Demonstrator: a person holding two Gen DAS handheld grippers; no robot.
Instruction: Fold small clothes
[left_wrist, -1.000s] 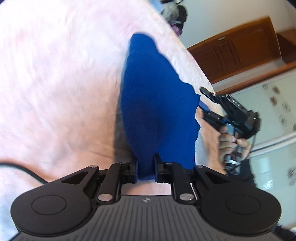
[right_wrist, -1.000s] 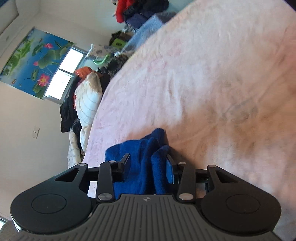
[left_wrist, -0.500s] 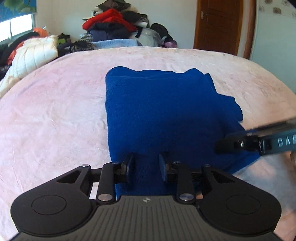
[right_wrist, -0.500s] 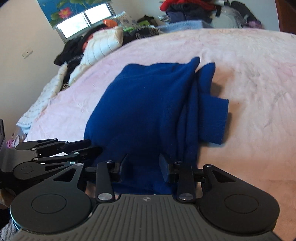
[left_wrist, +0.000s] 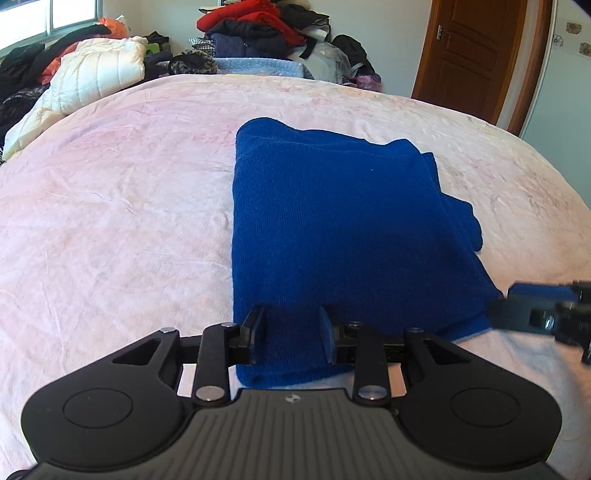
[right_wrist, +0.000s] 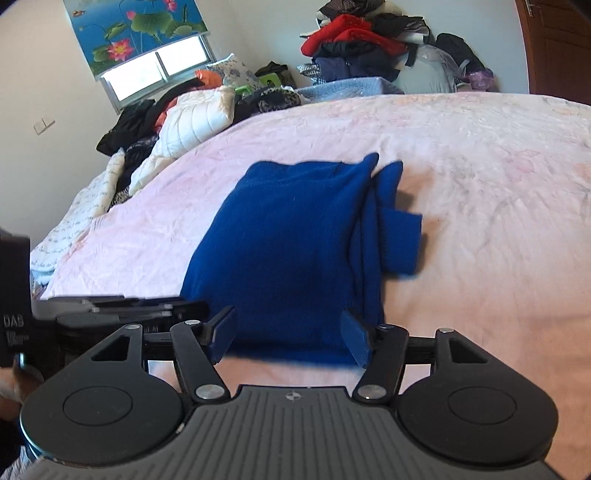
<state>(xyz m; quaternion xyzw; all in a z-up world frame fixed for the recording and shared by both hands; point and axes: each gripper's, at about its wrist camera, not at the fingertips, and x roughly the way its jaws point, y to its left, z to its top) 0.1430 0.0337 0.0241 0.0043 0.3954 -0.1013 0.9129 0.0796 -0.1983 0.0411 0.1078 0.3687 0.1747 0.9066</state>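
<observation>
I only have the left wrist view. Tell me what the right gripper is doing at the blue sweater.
Observer: The right gripper is open. Its fingers stand wide apart at the near edge of the blue sweater and clamp nothing.
Operator: Check the sweater's right side. I see only a bump there.
Observer: A sleeve end sticks out sideways from the folded stack and lies on the pink blanket.
Operator: Report how tidy that side's fold is.
Observer: It is uneven. Several layer edges show along that side, and two separate corners poke out at the far end.
</observation>
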